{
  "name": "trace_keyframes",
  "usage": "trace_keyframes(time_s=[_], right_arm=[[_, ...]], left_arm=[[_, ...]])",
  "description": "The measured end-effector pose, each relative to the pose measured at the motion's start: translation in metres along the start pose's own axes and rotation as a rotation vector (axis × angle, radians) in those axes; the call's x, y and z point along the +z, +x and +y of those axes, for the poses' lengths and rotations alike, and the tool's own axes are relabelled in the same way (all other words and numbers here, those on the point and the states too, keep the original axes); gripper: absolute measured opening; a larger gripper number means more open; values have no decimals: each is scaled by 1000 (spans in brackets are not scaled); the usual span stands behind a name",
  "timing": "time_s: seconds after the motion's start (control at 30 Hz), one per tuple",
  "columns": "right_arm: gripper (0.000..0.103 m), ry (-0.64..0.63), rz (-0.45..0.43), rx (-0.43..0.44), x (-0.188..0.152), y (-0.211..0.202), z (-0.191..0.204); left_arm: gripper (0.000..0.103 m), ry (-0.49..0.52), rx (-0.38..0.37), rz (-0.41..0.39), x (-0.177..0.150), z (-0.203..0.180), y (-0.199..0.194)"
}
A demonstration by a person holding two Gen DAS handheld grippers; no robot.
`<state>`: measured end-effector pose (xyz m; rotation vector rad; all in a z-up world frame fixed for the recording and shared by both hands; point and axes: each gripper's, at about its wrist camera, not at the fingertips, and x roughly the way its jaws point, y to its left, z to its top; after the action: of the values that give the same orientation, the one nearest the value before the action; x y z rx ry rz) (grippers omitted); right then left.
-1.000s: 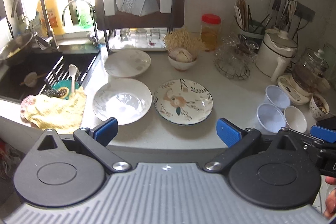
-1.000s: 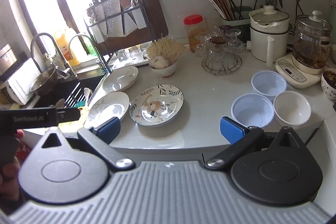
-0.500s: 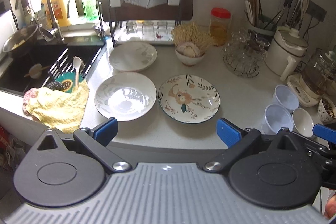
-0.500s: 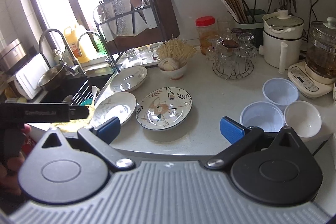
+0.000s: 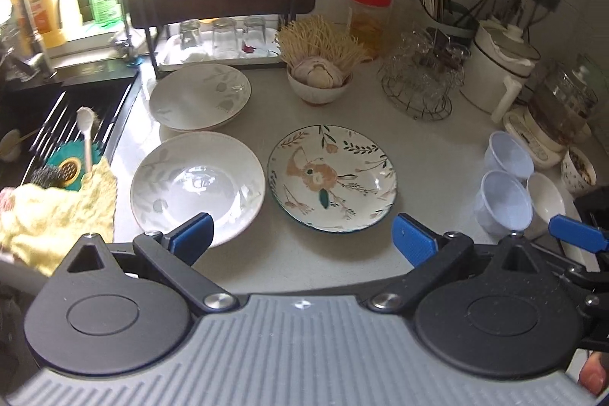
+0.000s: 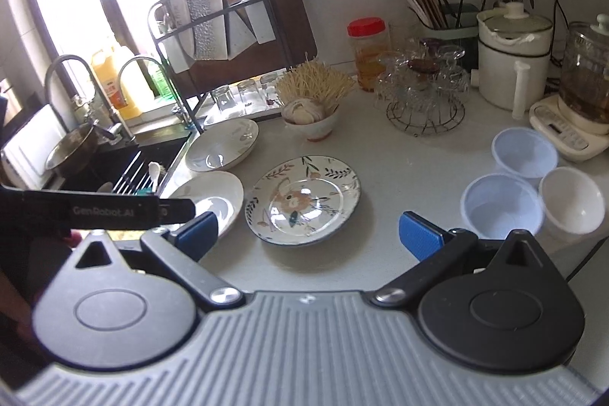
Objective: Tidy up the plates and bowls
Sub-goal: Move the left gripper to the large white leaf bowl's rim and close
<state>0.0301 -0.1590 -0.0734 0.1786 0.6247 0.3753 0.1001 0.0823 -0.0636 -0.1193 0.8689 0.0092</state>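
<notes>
The flower plate (image 5: 333, 177) sits in the middle of the white tabletop (image 5: 430, 147). Just left of the flower plate is a white plate (image 5: 198, 187) with pale leaves. Behind that one is another white plate (image 5: 200, 97). Well to the right of the flower plate stand 3 small bowls close together: 2 pale blue bowls (image 6: 502, 206) and 1 white bowl (image 6: 571, 200). Behind the flower plate is a little bowl of garlic (image 5: 319, 86).

The left tool (image 5: 302, 240) hangs near the front edge of the flower plate. Its 2 blue tips are wide apart and hold nothing. The right tool (image 6: 308, 232) is also spread wide, with nothing in it, near the front of the flower plate.
</notes>
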Motion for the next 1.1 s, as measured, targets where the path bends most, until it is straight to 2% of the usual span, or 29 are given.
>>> trace_keyframes(time_s=[0.27, 0.47, 0.6, 0.8, 0.9, 0.97, 1.1], right_arm=[[103, 87, 36, -37, -4, 55, 40], [103, 132, 85, -59, -10, 96, 70], [103, 116, 65, -23, -17, 116, 98], [103, 127, 97, -48, -19, 147, 119], [94, 184, 150, -40, -25, 166, 120], [83, 208, 175, -41, -29, 175, 119], [73, 223, 213, -61, -38, 194, 124]], left_arm=[[102, 34, -58, 38, 28, 75, 47], [102, 18, -124, 79, 41, 130, 81], [102, 48, -103, 117, 44, 161, 103], [102, 54, -80, 136, 42, 203, 131], [102, 5, -111, 146, 42, 222, 144], [100, -5, -121, 155, 41, 229, 153], [100, -9, -168, 168, 38, 239, 173]])
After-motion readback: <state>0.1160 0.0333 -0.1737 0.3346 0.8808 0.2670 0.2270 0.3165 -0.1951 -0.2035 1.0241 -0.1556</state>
